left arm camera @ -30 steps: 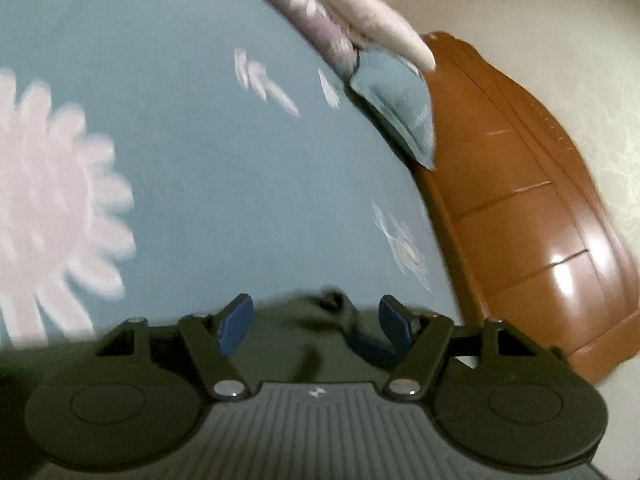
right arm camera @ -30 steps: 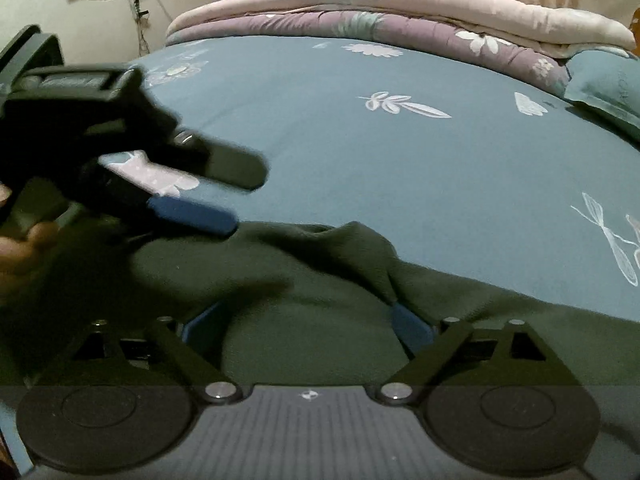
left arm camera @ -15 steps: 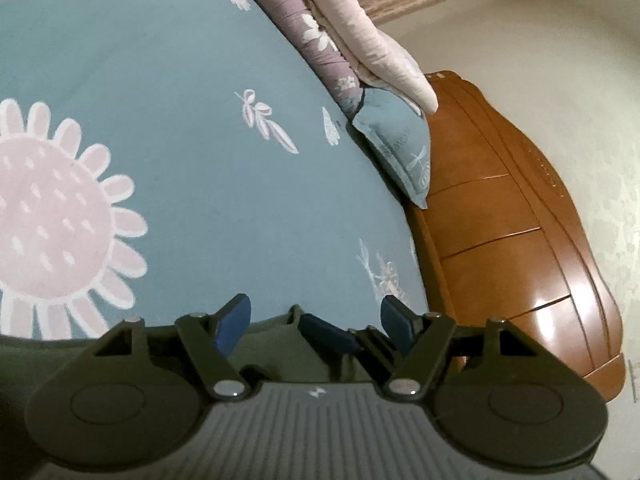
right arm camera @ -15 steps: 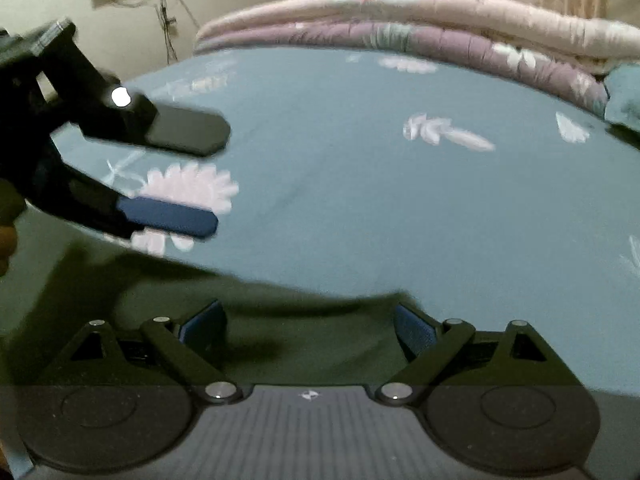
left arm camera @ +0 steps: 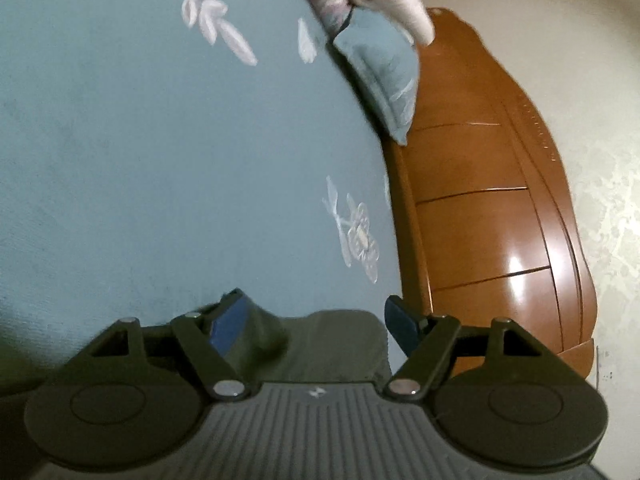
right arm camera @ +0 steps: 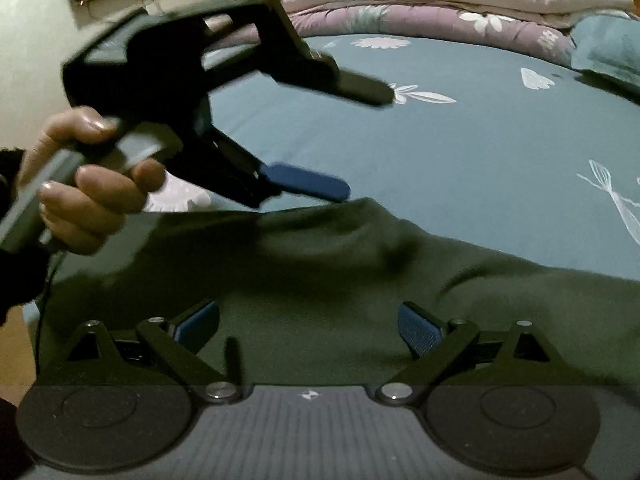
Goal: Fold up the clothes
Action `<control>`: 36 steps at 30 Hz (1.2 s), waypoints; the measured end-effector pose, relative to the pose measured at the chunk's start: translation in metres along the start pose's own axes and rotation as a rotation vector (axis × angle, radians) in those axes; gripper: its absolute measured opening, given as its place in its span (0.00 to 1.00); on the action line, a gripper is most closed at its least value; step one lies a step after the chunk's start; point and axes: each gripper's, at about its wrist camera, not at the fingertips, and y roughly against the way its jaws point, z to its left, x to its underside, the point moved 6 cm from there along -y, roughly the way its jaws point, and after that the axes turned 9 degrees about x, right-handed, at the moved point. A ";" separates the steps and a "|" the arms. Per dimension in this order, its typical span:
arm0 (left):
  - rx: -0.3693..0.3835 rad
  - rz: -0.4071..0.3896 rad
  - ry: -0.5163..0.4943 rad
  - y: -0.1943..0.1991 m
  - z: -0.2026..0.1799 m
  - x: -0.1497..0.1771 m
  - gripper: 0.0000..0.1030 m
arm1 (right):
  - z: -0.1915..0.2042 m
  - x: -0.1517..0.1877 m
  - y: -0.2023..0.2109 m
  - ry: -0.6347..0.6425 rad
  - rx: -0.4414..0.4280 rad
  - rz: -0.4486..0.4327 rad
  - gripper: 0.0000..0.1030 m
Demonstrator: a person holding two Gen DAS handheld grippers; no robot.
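While blurred, dark green garment (right arm camera: pixel 320 280) seemingly stretches left-right.

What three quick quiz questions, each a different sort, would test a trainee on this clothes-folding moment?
1. True or false: the left gripper is shut on the dark green garment.
2. Multiple choice: the dark green garment lies on A) a wooden floor, B) a teal floral bedsheet, C) a white table.
3. Fill in: the folded quilts are stacked at the far edge of the ____.

Key:
1. False; both its fingers stand wide apart, the lower blue pad just at the garment's edge.
2. B.
3. Bed.
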 end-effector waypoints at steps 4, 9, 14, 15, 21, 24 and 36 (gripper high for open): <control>-0.033 0.030 -0.023 -0.002 -0.005 0.003 0.74 | -0.002 0.003 0.003 -0.013 0.000 -0.007 0.95; -0.021 0.036 -0.070 0.001 -0.022 0.005 0.74 | -0.007 0.006 0.008 -0.024 0.004 -0.014 0.95; -0.010 0.042 -0.116 0.004 -0.038 0.007 0.74 | -0.011 0.009 0.013 -0.037 0.008 -0.024 0.95; -0.008 0.044 -0.125 0.005 -0.042 0.008 0.74 | -0.014 0.008 0.018 -0.046 0.014 -0.035 0.95; -0.033 0.125 -0.150 -0.008 -0.039 0.038 0.78 | -0.031 0.003 0.043 -0.104 0.063 -0.098 0.95; -0.161 0.084 -0.186 -0.018 -0.015 0.037 0.74 | -0.053 0.007 0.047 -0.143 0.130 -0.109 0.95; -0.176 0.036 -0.168 -0.015 0.002 0.027 0.74 | -0.108 0.035 0.074 -0.218 0.316 -0.109 0.95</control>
